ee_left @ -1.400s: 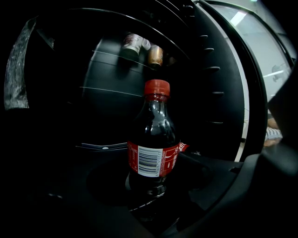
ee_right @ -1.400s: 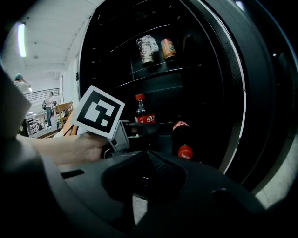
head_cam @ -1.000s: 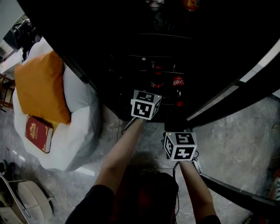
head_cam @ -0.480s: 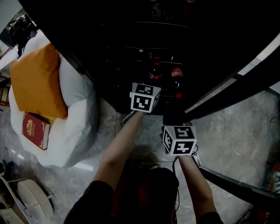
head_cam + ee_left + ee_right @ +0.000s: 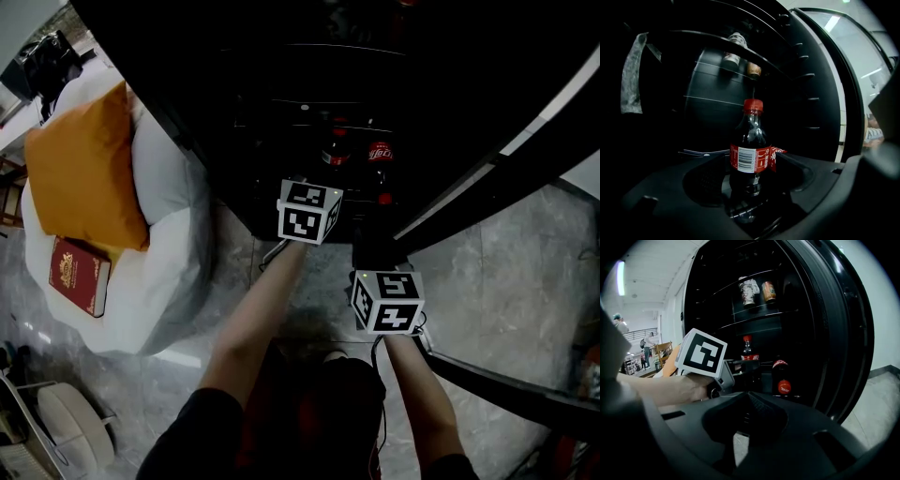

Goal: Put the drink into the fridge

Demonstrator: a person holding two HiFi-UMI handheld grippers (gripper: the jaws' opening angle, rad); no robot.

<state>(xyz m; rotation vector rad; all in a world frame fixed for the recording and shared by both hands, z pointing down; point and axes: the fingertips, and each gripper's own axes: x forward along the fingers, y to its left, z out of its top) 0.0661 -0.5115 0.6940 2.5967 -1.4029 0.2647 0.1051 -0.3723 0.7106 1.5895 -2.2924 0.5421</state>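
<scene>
A cola bottle point(image 5: 750, 150) with a red cap and red label stands upright on a dark fridge shelf point(image 5: 698, 152). My left gripper point(image 5: 749, 194) is open, one jaw on each side of the bottle's base with gaps showing. The right gripper view shows the same cola bottle point(image 5: 748, 363) just beyond my left gripper point(image 5: 737, 364). In the head view the bottle point(image 5: 335, 150) is deep in the dark fridge. My right gripper point(image 5: 746, 416) hangs outside the fridge, shut and empty.
A second cola bottle point(image 5: 783, 377) lies on the same shelf, cap toward me. Two cans point(image 5: 758, 290) stand on a higher shelf. The fridge door point(image 5: 511, 173) is swung open on the right. A white seat holds an orange cushion point(image 5: 82, 169) and a red book point(image 5: 79, 277).
The head view has shifted a little. Both grippers stay in about the same places at the fridge opening, and the bottle has not moved.
</scene>
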